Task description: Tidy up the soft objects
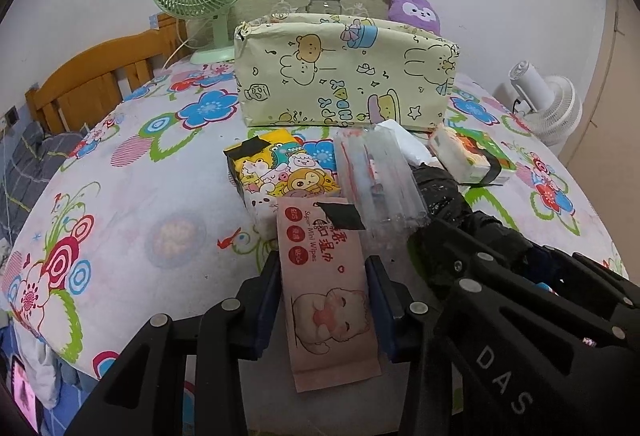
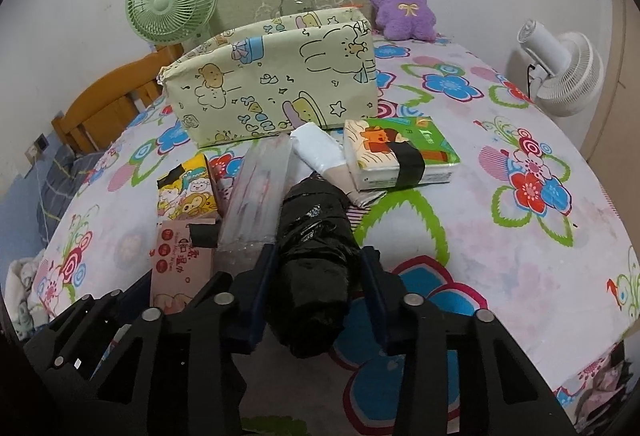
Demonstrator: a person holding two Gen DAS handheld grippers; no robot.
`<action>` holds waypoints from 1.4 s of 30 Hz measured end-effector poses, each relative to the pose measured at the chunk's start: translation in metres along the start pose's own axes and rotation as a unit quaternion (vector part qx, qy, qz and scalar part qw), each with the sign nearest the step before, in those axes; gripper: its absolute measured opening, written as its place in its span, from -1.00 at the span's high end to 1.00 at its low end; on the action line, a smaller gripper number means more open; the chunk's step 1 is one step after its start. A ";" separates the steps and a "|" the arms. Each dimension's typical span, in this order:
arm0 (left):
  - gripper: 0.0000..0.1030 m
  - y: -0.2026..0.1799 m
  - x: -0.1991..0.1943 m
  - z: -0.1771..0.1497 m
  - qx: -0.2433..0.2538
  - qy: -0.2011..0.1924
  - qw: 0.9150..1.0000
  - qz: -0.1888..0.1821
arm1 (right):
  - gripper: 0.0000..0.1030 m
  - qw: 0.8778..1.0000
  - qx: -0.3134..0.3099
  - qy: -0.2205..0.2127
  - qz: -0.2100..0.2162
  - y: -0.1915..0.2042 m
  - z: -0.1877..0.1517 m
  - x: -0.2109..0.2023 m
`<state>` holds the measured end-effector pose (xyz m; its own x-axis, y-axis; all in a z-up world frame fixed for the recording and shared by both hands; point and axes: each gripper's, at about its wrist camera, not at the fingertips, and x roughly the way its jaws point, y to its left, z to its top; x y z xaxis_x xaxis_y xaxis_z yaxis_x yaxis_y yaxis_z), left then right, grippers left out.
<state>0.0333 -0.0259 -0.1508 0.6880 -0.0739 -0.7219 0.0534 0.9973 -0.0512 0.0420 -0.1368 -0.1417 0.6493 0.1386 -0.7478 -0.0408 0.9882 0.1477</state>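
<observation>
**Pink wipes and black bundle gripped, box apparently unfilled**

Pink-wrapped mini wipes pack (image 1: 326, 288) sits between the fingers of the left gripper (image 1: 325, 300), which close on its sides; it lies flat on the flowered bed (image 1: 132, 204). Alongside, the right gripper (image 2: 316, 296) clasps a black plastic-wrapped bundle (image 2: 316, 244), also down on the bed. Between the two lies a clear plastic sleeve (image 2: 260, 192). Just beyond are a yellow cartoon tissue pack (image 1: 280, 168), a green tissue pack (image 2: 404, 152) and a white roll (image 2: 316, 148). Behind them stands the open cartoon-print box (image 1: 344, 76); its inside is hidden. Judging by this, sorting has barely started: every soft item in view waits outside the box.
</observation>
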 end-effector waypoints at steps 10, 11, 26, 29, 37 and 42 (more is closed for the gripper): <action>0.19 -0.005 -0.013 0.005 0.010 -0.015 1.000 -0.015 | 0.35 1.000 0.006 -0.019 -0.007 -0.001 0.002 -0.017; 0.19 -0.006 -0.015 0.007 0.010 -0.018 1.000 -0.016 | 0.35 1.000 0.008 -0.023 -0.007 -0.001 0.003 -0.020; 0.19 -0.008 -0.043 0.044 0.006 -0.051 0.998 -0.027 | 0.35 0.998 0.016 -0.061 -0.002 0.002 0.037 -0.053; 0.19 -0.008 -0.049 0.052 0.004 -0.057 0.998 -0.030 | 0.35 0.998 0.016 -0.067 0.000 0.004 0.045 -0.059; 0.19 -0.007 -0.066 0.073 0.002 -0.076 0.996 -0.036 | 0.35 0.996 0.010 -0.087 0.000 0.010 0.068 -0.079; 0.19 -0.007 -0.077 0.081 0.003 -0.085 0.996 -0.039 | 0.35 0.995 0.004 -0.096 0.001 0.013 0.076 -0.090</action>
<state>0.0387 -0.0279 -0.0386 0.7944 -0.1510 -0.5883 0.1157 0.9885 -0.0974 0.0412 -0.1409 -0.0231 0.7822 0.1257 -0.6103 -0.0368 0.9871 0.1561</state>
